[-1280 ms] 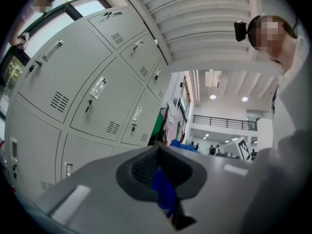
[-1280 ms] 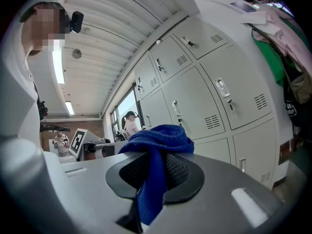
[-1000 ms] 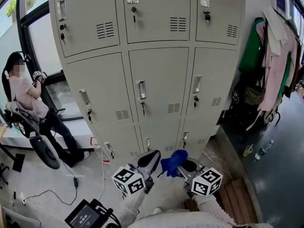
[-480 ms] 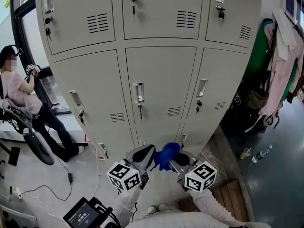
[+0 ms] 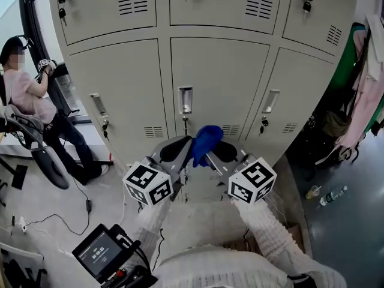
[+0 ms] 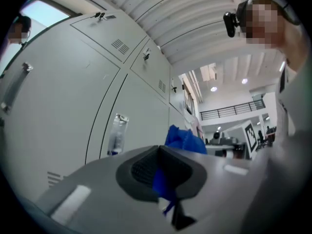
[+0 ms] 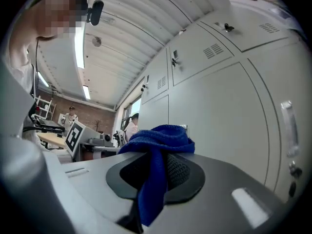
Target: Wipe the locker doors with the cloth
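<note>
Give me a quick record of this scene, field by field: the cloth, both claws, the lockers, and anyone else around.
Cloth: blue, bunched, gripped from both sides
Left claw: shut on the cloth
Right claw: shut on the cloth
Locker door: grey, middle column, closed, behind the cloth; contact unclear
Handle: on that door, above the cloth
Person: far left, by the window

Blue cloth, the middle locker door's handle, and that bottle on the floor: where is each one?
blue cloth (image 5: 207, 141), head view, on its bunched top fold.
door handle (image 5: 185, 99), head view, middle of the metal plate.
bottle (image 5: 333, 194), head view, middle of its body.
</note>
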A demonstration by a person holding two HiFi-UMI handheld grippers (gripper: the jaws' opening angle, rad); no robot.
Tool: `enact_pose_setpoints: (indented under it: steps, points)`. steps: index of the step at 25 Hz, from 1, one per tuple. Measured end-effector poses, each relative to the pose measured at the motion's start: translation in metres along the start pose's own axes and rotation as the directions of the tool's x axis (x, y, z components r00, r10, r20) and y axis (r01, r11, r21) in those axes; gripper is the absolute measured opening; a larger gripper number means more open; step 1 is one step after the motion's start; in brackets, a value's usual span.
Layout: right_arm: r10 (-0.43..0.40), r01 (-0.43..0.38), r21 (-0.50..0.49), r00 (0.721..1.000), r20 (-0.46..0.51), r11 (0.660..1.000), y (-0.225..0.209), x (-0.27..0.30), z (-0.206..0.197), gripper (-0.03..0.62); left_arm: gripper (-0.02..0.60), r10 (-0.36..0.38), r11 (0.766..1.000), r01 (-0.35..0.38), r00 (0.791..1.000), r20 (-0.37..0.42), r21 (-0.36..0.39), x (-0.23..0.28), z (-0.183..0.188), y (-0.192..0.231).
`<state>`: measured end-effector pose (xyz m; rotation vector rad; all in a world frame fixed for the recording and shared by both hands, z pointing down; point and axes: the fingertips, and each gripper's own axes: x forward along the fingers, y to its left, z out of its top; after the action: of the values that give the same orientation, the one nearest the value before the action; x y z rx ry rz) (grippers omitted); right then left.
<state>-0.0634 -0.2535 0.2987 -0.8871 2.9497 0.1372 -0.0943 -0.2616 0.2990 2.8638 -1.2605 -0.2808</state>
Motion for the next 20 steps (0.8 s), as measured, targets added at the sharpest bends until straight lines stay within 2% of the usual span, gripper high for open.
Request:
enact_pose_setpoints:
  steps: [4, 6, 9, 12, 16, 20]
  points:
    - [0.001, 0.010, -0.136, 0.997, 0.081, 0.991, -0.019, 0.032, 0.061, 0.051, 0.000, 0.011, 0.993, -0.021, 0.996, 0.085, 0.116, 0.016, 0.054, 0.015]
    - [-0.016, 0.044, -0.238, 0.992, 0.122, 0.970, -0.029, 0.046, 0.096, 0.051, 0.000, 0.015, 0.986, -0.034, 0.993, 0.119, 0.164, 0.021, 0.081, 0.026]
    - [-0.041, 0.097, -0.412, 0.989, 0.142, 0.906, -0.037, 0.067, 0.136, 0.051, 0.000, 0.030, 0.974, -0.066, 0.986, 0.166, 0.216, 0.023, 0.118, 0.040]
    - [-0.056, 0.121, -0.534, 0.989, 0.138, 0.837, -0.043, 0.086, 0.161, 0.052, 0.000, 0.039, 0.960, -0.094, 0.977, 0.207, 0.264, 0.025, 0.146, 0.046]
    - [-0.046, 0.117, -0.636, 0.991, 0.127, 0.763, -0.049, 0.103, 0.184, 0.052, 0.000, 0.050, 0.955, -0.114, 0.972, 0.230, 0.274, 0.027, 0.156, 0.052]
    - [-0.099, 0.137, -0.650, 0.991, 0.095, 0.748, -0.067, 0.114, 0.191, 0.052, 0.000, 0.046, 0.961, -0.102, 0.976, 0.214, 0.257, 0.034, 0.155, 0.057]
